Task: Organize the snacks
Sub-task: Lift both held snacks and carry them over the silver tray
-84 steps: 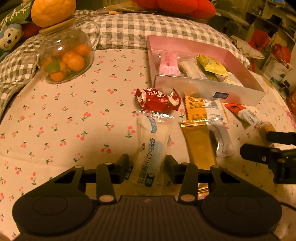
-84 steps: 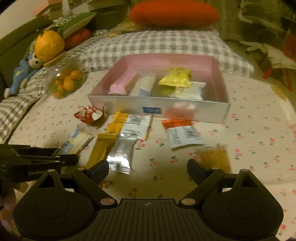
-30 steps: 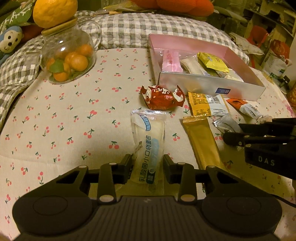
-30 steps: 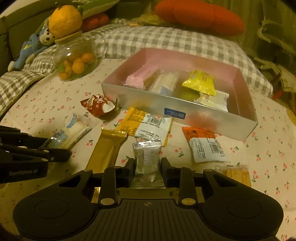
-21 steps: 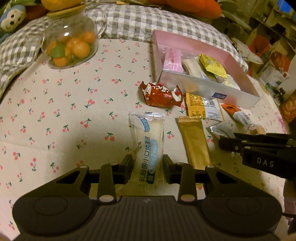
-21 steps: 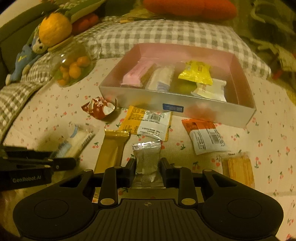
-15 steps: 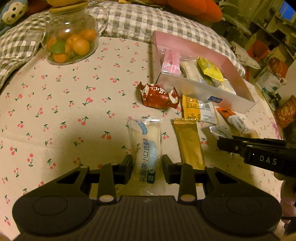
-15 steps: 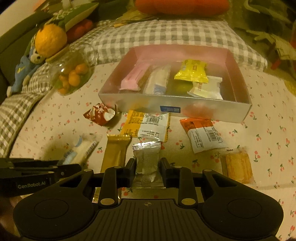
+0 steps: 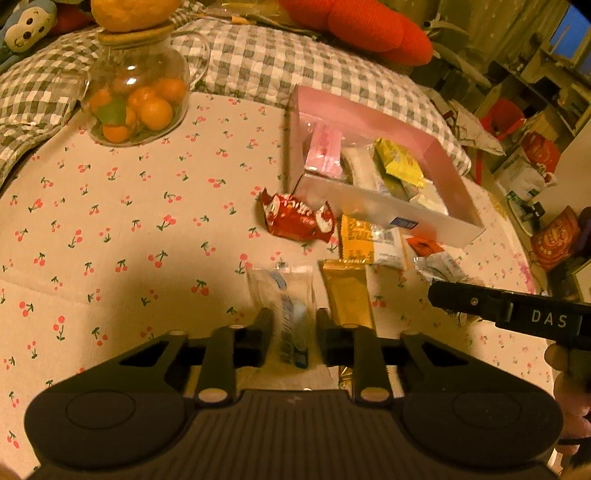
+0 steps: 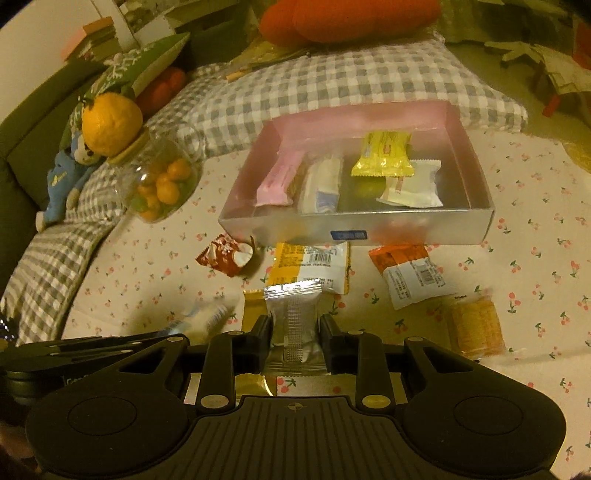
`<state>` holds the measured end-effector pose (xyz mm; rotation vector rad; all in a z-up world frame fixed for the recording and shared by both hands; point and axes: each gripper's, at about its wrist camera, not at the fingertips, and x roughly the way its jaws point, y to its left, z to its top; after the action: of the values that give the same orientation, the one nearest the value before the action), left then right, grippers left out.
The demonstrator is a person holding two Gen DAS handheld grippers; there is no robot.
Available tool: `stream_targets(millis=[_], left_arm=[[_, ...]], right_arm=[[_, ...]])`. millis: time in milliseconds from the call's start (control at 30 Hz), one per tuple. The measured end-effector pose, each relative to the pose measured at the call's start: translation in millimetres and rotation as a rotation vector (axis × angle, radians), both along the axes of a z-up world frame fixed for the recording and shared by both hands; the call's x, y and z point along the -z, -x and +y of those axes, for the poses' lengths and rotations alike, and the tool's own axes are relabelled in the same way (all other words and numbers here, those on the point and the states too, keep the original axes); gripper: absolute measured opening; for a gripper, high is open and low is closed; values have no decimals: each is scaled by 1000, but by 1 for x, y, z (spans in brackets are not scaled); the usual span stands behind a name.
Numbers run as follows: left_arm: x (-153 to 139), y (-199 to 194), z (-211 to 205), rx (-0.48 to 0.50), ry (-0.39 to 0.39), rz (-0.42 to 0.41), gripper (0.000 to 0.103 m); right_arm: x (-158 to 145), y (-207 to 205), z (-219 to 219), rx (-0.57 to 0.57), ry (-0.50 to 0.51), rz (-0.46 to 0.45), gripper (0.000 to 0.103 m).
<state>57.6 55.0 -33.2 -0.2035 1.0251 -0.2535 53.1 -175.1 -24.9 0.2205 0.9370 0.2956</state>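
Note:
My left gripper (image 9: 294,332) is shut on a clear white-and-blue snack packet (image 9: 284,301), lifted above the cherry-print cloth. My right gripper (image 10: 295,334) is shut on a silver foil packet (image 10: 293,314), also lifted. The pink box (image 10: 469,173) holds a pink bar (image 10: 279,179), a white packet, a yellow packet (image 10: 384,155) and another white one; the box also shows in the left wrist view (image 9: 436,153). On the cloth lie a red candy (image 9: 295,218), a yellow-white packet (image 10: 312,266), a gold bar (image 9: 347,295), an orange-white packet (image 10: 410,275) and a cracker pack (image 10: 476,326).
A glass jar of small oranges (image 9: 136,99) with an orange on its lid stands at the back left. Checked pillows (image 10: 332,85) and a red cushion (image 9: 354,22) lie behind the box. A blue monkey toy (image 10: 70,170) sits at the far left.
Both grippers, open 2.8 s ago, closed on their packets and have lifted them. The views have risen and tilted toward the pink box.

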Motion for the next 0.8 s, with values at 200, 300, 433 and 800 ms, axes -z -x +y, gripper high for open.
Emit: stream_targets(millis=[200,300,433,800], left_arm=[[-5,-2,4,7,41,4,3],[-2,-2,4,-3,24,5,14],[3,-2,-3,37,-23,8,33],[29,-5,-27,105,-128,76,35]], right_arm=[[-4,1,-7,18,-17,-3,28],[-1,1,-8,24,-19,12,28],[2,3,-4,16,-9,22,28],[15,8,13,-44,48,57,28]])
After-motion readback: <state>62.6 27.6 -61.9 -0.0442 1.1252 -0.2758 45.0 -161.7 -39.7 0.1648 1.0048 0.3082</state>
